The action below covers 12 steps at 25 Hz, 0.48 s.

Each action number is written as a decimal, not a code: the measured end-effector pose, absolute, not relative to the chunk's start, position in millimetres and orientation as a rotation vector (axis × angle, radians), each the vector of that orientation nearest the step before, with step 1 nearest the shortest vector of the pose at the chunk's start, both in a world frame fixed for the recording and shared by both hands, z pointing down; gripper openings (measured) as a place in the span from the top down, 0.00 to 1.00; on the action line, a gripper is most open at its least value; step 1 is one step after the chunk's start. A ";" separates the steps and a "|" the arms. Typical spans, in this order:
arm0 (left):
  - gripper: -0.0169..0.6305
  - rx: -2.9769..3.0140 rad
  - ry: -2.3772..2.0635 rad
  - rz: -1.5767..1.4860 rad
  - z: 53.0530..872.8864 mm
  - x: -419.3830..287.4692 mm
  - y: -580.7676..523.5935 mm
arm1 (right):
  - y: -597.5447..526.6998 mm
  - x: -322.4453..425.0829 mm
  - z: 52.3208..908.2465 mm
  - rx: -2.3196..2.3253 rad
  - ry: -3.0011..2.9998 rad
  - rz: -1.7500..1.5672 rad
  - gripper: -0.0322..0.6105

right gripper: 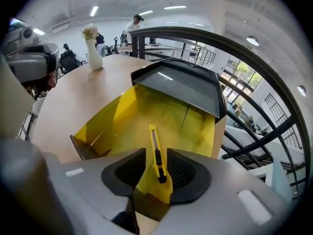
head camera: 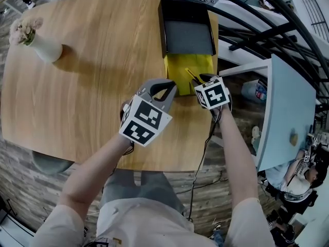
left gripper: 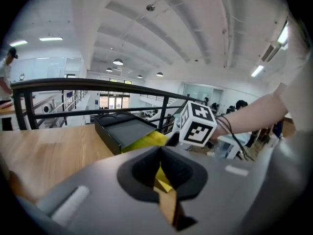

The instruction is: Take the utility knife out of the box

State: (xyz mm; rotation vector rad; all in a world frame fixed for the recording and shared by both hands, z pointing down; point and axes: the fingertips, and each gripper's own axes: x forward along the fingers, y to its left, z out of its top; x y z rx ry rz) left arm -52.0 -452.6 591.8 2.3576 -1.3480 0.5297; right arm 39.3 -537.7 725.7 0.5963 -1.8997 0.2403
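The yellow box (right gripper: 117, 116) lies open on the table (head camera: 92, 86), its dark lid (right gripper: 186, 89) just behind it. The utility knife (right gripper: 154, 143) rests alone on the box floor, between the right gripper's (right gripper: 155, 166) spread jaws, apparently untouched. The left gripper's (left gripper: 159, 153) jaws seem closed and empty, beside the box.

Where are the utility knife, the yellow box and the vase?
utility knife (right gripper: 155, 145): right gripper view, middle of its yellow body.
yellow box (right gripper: 117, 112): right gripper view, inner left wall.
vase (head camera: 46, 49): head view, white body.
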 end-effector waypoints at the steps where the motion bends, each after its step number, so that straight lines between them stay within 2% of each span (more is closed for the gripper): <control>1: 0.97 2.357 -1.350 0.541 594.5 -51.7 -451.5 | -536.9 39.8 727.6 0.582 -1.890 0.240 0.74; 9: 0.97 2.340 -1.325 0.522 602.1 -49.1 -445.2 | -536.3 39.9 742.4 0.548 -1.774 0.176 0.74; 12: 0.97 2.339 -1.310 0.525 604.2 -46.0 -440.8 | -534.4 39.2 743.7 0.508 -1.761 0.194 0.77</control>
